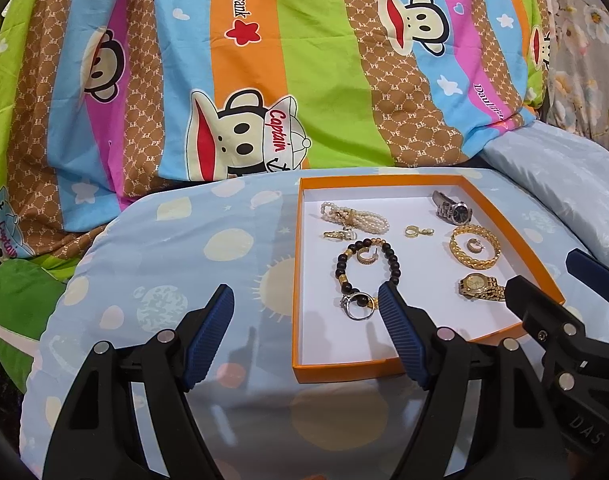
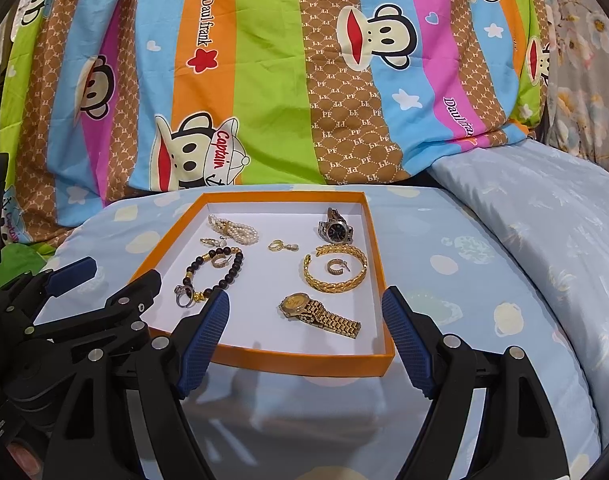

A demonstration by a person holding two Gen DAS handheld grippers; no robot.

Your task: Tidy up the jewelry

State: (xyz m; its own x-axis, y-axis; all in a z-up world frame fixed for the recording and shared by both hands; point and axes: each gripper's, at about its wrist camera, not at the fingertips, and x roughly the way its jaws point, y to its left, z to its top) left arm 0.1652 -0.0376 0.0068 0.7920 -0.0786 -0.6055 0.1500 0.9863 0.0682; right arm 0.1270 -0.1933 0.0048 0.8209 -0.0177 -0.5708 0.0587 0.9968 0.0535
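In the left wrist view, the left tool [image 1: 304,304] hangs wide and empty over the near left corner of the orange box [image 1: 384,366], probably waiting before a pick. The box lies on the blue bed cover [image 1: 184,248], so the pieces stay together.

In the right wrist view, the right tool [image 2: 304,308] is also wide and empty. Inside, the gold watch [image 2: 320,312], gold bangle [image 2: 336,284] and dark bead bracelet [image 2: 208,276] lie apart

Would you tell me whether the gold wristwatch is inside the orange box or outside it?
Inside: the gold wristwatch lies flat on the white floor of the orange box.
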